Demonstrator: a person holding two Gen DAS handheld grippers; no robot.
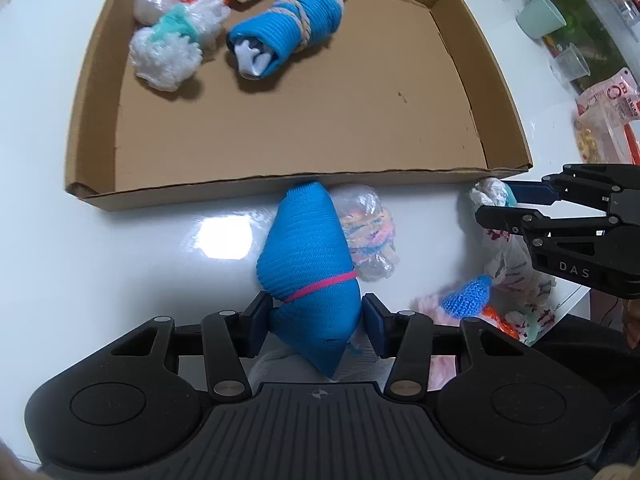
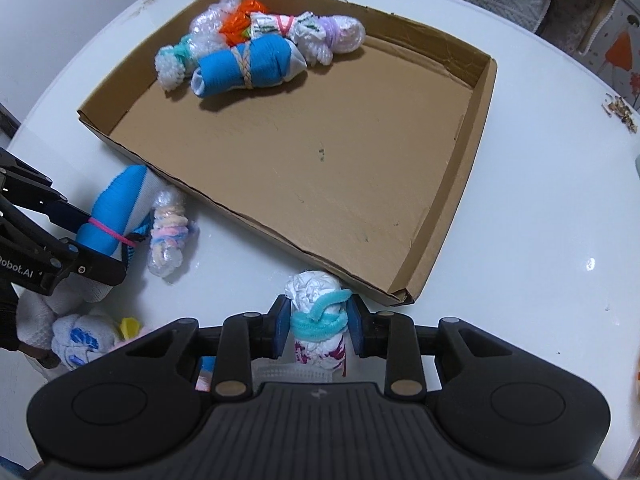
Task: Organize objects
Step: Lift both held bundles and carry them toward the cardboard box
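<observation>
Now the left gripper (image 1: pixel 315 322) is clamping its fingers on a blue sock roll (image 1: pixel 308 264) beside the cardboard tray (image 1: pixel 96 120); the right gripper (image 2: pixel 318 326) is pinching a white bundle (image 2: pixel 316 312), its lower end hidden.

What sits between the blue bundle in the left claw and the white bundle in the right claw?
A clear plastic bundle wrapped in pastel bands lies beside the blue bundle; then bare white table up to the white bundle. The right wrist view shows it.

A home — white table (image 2: pixel 540 208) with snack packets (image 1: pixel 612 100), cups (image 1: pixel 540 14), chair (image 2: pixel 580 8)
</observation>
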